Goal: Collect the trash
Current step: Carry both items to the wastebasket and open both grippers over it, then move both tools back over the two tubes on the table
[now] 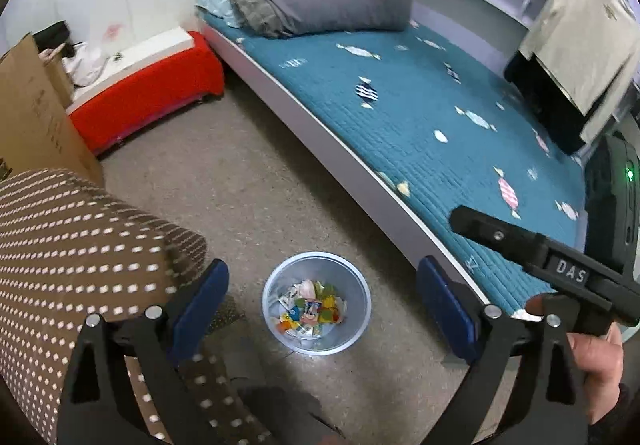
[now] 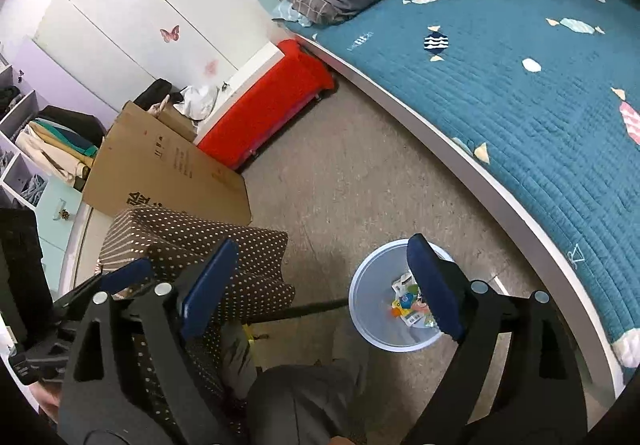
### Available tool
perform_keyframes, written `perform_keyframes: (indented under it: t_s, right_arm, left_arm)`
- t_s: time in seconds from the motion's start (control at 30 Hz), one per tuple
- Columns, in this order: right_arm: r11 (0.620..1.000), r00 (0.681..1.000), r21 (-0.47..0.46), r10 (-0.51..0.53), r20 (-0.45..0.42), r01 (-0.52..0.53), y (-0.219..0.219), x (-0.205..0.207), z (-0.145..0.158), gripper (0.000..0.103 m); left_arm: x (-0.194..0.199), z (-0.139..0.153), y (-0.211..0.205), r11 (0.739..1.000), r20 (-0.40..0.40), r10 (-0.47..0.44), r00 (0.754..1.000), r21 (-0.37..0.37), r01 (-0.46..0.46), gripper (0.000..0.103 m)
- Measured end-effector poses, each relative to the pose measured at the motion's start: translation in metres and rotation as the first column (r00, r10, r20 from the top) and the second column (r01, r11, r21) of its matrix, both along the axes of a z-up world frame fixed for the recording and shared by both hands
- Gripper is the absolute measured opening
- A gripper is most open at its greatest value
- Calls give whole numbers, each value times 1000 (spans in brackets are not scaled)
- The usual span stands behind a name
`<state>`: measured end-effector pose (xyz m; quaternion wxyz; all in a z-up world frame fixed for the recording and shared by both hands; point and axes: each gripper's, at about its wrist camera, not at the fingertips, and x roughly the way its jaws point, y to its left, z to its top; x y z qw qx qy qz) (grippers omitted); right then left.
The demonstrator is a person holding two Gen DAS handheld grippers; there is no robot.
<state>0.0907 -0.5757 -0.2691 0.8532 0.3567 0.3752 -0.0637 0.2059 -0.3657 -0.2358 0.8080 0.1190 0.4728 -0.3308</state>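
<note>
While we look down along both tools, the left tongs (image 1: pixel 322 299) and the right tongs (image 2: pixel 324 285) stand wide open with nothing between their blue pads. Below them the pale blue bin (image 1: pixel 317 303) stands upright on the floor (image 1: pixel 256 181), just beside the bed (image 1: pixel 420 113). Inside it lies the trash (image 1: pixel 314 309), a small heap of colourful wrappers at the bottom.

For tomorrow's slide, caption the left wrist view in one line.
Open left gripper above a bin of colourful scraps beside the bed.
</note>
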Motion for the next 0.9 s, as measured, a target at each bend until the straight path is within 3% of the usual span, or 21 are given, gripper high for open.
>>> perform_keyframes:
  t_s: [0.17, 0.3, 0.6, 0.9]
  right_arm:
    - [1000, 1000, -28, 7, -16, -8, 15, 3, 7, 96]
    - [999, 1000, -40, 13, -19, -14, 25, 4, 14, 97]
    - [991, 997, -116, 70, 34, -66, 65, 6, 60, 97]
    - [968, 985, -208, 160, 69, -143, 126, 20, 104, 97]
  left_arm:
    - [-3, 14, 20, 999, 31, 29, 999, -14, -29, 94]
    - [-9, 25, 36, 999, 49, 41, 998, -34, -40, 94]
    - [-20, 54, 82, 992, 99, 96, 990, -92, -87, 94]
    - [-27, 88, 155, 968, 192, 227, 955, -150, -200, 94]
